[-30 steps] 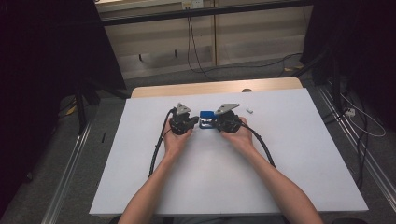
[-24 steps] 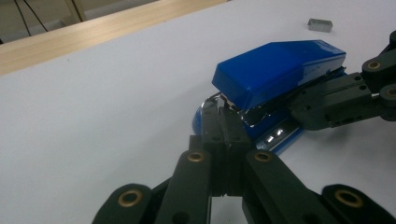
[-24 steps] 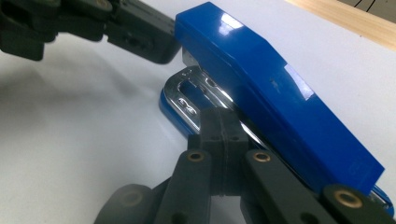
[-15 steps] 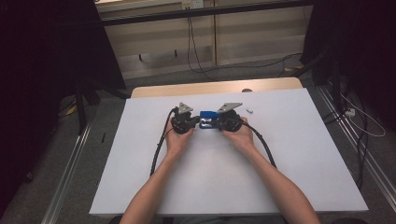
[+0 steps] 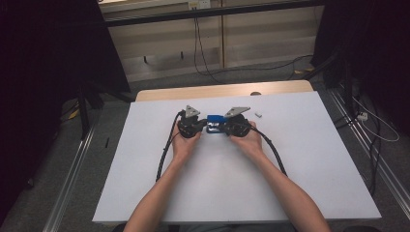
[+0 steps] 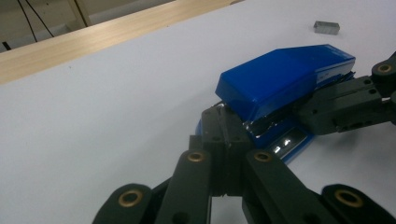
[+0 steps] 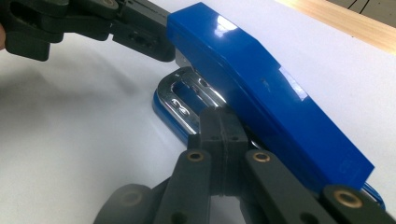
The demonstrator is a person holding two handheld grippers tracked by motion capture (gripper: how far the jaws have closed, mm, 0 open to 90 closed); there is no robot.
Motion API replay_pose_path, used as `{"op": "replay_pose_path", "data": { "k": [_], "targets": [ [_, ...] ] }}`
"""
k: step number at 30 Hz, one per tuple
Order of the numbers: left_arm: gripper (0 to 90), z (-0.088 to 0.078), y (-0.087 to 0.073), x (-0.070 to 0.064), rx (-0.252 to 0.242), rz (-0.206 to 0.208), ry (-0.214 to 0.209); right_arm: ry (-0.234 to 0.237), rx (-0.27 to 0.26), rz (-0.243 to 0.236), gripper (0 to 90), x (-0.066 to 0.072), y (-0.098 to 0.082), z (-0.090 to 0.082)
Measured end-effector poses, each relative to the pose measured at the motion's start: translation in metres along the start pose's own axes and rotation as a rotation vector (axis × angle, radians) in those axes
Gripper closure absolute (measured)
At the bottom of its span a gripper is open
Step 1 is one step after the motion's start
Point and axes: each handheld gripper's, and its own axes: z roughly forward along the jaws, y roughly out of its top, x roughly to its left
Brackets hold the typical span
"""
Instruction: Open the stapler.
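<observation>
- Stapler [image 5: 214, 123], blue, sits mid-frame in high view on the white table [image 5: 300, 164], between the two tools.
- L gripper [image 5: 193, 126] at stapler's left end, R gripper [image 5: 235, 127] at its right end; both hands wrapped round the tool bodies.
- L gripper view: jaws pressed together, tips meeting at lower centre [image 6: 223, 140], right against stapler [image 6: 285, 79] front end where blue top lifts off the metal part. Nothing seen pinched between the pads; tips seem to poke into the gap under the lid.
- R gripper view: jaws likewise pressed together [image 7: 223, 135], tips touching the chrome base beside the blue lid [image 7: 261, 88]. L gripper comes in at upper left [image 7: 140, 28], butting the lid's front.
- Lid looks raised/tilted vs base, so step prob = prying it open, maybe for reloading.
- Staple strip [image 5: 258, 114], small, grey, lies just right of stapler in high view; upper right in L gripper view [image 6: 326, 26].
- To do it well: hold base down w/ R tips, lever lid w/ L tips, slow + even.
- Risk: closed tips slip off glossy plastic, or stapler skids on the table. Keep the two pushes opposed.
- Keep clear of the strip.
</observation>
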Motion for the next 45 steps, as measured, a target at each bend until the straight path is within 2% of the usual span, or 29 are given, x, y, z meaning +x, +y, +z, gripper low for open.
{"op": "replay_pose_path", "data": {
  "k": [4, 6, 13, 14, 19, 23, 34, 35, 36, 39, 45],
  "targets": [
    [90.0, 0.001, -0.001, 0.001, -0.012, -0.032, -0.006, -0.003, -0.001, 0.001, 90.0, 0.000, 0.000, 0.000],
    [90.0, 0.000, 0.000, 0.000, -0.003, -0.013, 0.001, -0.003, -0.002, 0.000, 90.0, 0.001, 0.000, 0.000],
    [90.0, 0.000, 0.000, 0.001, -0.007, -0.012, -0.002, -0.008, 0.000, -0.004, 90.0, 0.001, 0.000, 0.000],
    [90.0, 0.000, 0.000, 0.000, -0.020, -0.025, -0.005, -0.008, 0.000, -0.005, 90.0, 0.001, 0.000, 0.000],
    [90.0, -0.003, 0.004, 0.000, -0.026, -0.013, -0.005, -0.009, -0.001, -0.006, 90.0, 0.002, 0.000, 0.000],
    [90.0, -0.003, 0.004, -0.001, -0.036, -0.026, -0.007, -0.011, -0.002, -0.006, 90.0, 0.002, 0.000, 0.000],
    [90.0, -0.005, 0.008, -0.001, -0.056, -0.021, -0.013, -0.013, -0.003, -0.009, 90.0, 0.002, 0.000, 0.000],
    [90.0, -0.005, 0.008, -0.002, -0.063, -0.034, -0.015, -0.012, -0.003, -0.007, 90.0, 0.003, 0.000, 0.001],
    [90.0, -0.006, 0.009, -0.002, -0.058, -0.026, -0.013, -0.013, -0.005, -0.008, 90.0, 0.003, 0.000, 0.001],
    [90.0, -0.006, 0.009, -0.002, -0.068, -0.037, -0.018, -0.021, -0.004, -0.001, 90.0, 0.005, 0.001, 0.001],
    [90.0, -0.007, 0.010, -0.002, -0.071, -0.027, -0.019, -0.030, -0.003, -0.002, 90.0, 0.007, 0.001, 0.002]
  ]
}}
